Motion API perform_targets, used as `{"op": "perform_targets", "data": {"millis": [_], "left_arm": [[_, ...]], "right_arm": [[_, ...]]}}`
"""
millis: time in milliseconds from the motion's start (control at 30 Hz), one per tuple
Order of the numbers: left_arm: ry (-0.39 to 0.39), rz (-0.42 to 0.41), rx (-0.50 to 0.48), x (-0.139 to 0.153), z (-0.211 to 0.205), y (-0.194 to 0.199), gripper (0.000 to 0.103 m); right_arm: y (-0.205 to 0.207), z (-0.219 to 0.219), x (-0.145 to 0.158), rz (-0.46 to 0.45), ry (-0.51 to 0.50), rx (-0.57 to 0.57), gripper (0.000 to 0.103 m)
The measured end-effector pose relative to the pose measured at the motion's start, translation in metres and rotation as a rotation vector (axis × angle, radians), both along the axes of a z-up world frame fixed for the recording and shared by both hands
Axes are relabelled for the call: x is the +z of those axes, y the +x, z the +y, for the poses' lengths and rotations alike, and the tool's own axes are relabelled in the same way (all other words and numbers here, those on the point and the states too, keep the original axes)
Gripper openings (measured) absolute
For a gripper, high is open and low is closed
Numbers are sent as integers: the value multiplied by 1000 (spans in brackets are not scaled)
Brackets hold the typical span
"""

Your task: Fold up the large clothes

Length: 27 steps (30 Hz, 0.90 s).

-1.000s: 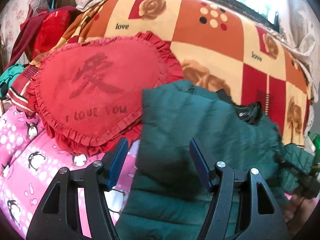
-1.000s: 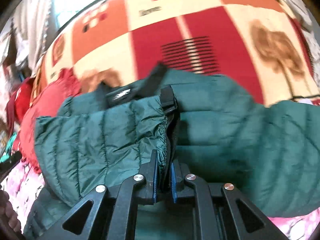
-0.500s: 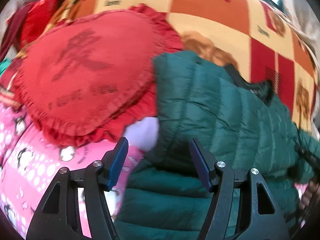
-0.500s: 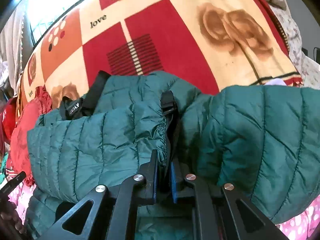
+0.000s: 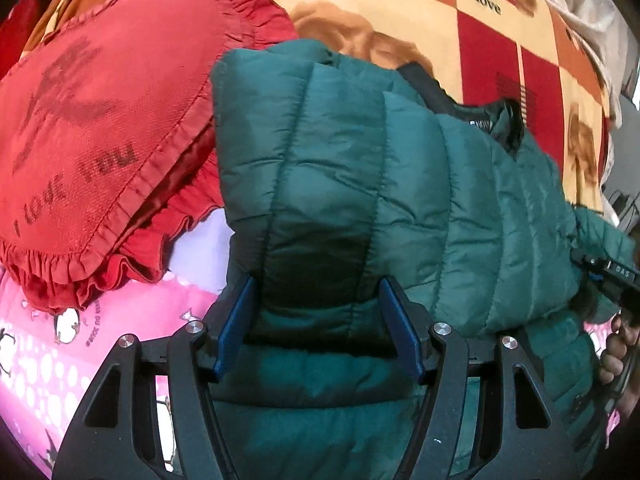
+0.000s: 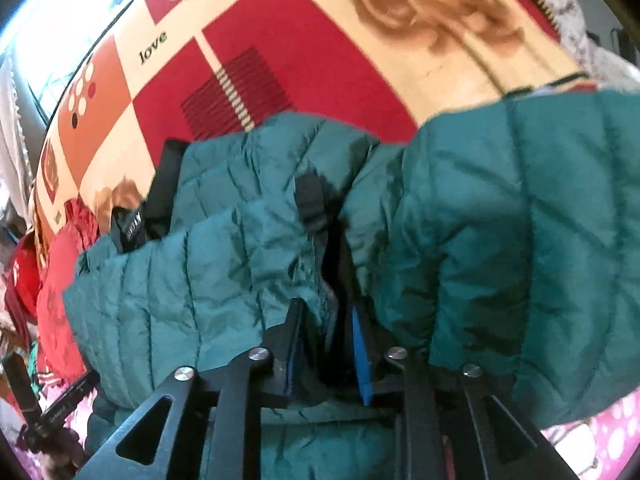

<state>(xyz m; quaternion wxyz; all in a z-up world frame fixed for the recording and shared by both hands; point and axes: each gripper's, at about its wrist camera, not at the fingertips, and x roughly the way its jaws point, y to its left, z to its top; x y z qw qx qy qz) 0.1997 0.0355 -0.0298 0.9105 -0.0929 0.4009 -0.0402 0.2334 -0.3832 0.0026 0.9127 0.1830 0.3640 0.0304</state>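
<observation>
A dark green quilted jacket (image 5: 360, 168) lies on the bed with one part folded over the body. My left gripper (image 5: 317, 284) is open, its blue pads standing either side of a quilted fold without squeezing it. In the right wrist view the jacket (image 6: 180, 280) fills the middle, with a black strap and a cuff edge at the centre. My right gripper (image 6: 326, 308) sits at that edge and its jaws are opening. The fabric hangs loosely between them, against the left pad only.
A red heart-shaped frilled cushion (image 5: 92, 120) lies left of the jacket, touching it. Behind both is a red, orange and cream blanket (image 5: 400, 0) printed "love". A pink penguin sheet (image 5: 60, 344) covers the near bed. A hand (image 5: 612, 352) holds the other gripper at the right edge.
My left gripper came down and forward, so the jacket's fold now sits between its fingers. My right gripper's jaws, shut on the jacket's edge before, have parted.
</observation>
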Motion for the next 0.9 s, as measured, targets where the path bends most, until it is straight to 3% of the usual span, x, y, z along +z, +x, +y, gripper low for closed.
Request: {"op": "perform_targets", "data": {"millis": [133,200,300,367,433,467,500,567,633,667,700,767,833,900], "left_arm": [[-32,-49,47,10,10,-5,64],[-51,-84,64,16,16,-9,64],[-51,-95,64,19,17,-9,64],[-44,-34,39,10,13,2,64],[-34,23,28,-2,9,12,64],[-30,38,25,-4,7,14,70],[-32,47,26,-6,7,15,79],[-48,70,28,-11,9,18,81],[-68,74,32,-13,11,18,81],[-70,72,35,-13,12,17,81],[-66,67,38,-12,12,16,81],[-54,26,66,-5,15,9,81],[-47,-72,96,13,19,-3,81],[-35,-165,95,34,18,-9,81]], "right_arm": [[-17,6,32,-114,-60,-87,37],[-18,25,39,-141,-113,-54,37],[-4,74,29,-75,-178,167,37],[1,94,16,-20,-251,218,37],[12,100,-6,70,-300,217,40],[15,96,-14,88,-298,194,41],[17,90,-21,88,-267,179,42],[18,81,-26,72,-196,170,42],[17,81,-26,65,-197,174,46],[18,83,-27,61,-206,183,55],[18,88,-27,54,-212,209,76],[16,97,-28,57,-206,295,103],[13,107,-23,60,-264,297,102],[9,114,-5,5,-307,239,103]]}}
